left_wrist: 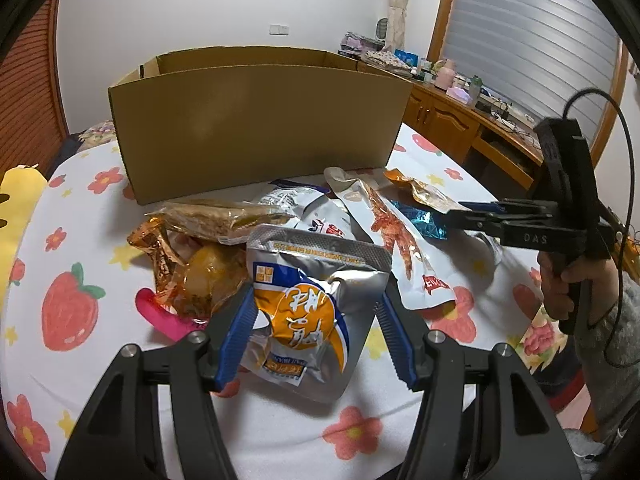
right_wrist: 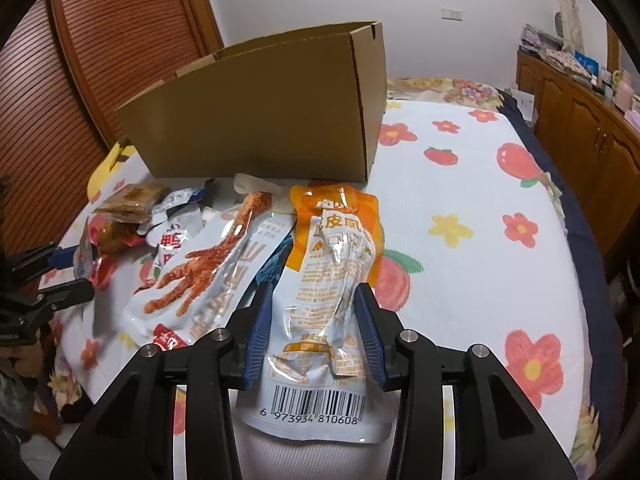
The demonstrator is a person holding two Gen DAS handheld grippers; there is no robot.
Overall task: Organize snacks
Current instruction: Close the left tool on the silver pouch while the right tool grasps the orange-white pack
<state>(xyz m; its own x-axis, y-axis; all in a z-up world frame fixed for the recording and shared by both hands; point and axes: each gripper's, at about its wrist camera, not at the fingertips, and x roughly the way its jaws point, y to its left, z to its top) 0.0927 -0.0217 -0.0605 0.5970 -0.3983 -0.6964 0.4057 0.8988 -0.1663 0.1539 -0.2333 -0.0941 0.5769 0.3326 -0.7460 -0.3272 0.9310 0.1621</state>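
My left gripper (left_wrist: 316, 300) is shut on a silver pouch with an orange label (left_wrist: 304, 280), its blue pads pinching both sides just above the bedspread. My right gripper (right_wrist: 314, 288) is shut on an orange-and-white pouch (right_wrist: 328, 256) that lies on the bed, the pads pressing its crinkled edges. In the left wrist view the right gripper (left_wrist: 452, 216) sits at that pouch (left_wrist: 428, 196). Beside it lies a chicken-foot pouch (right_wrist: 200, 276) (left_wrist: 396, 240). An open cardboard box (left_wrist: 256, 128) (right_wrist: 272, 120) stands behind the snack pile. The left gripper (right_wrist: 80, 272) shows at the left edge.
More snacks lie in front of the box: amber clear packs (left_wrist: 200, 276), a brown bar pack (left_wrist: 216, 220), a white pack (left_wrist: 304, 208), a blue pack (left_wrist: 420, 220). A yellow plush (left_wrist: 20, 200) lies at left, a wooden cabinet (right_wrist: 580, 120) lines the right. A person's hand (left_wrist: 560, 288) holds the right gripper.
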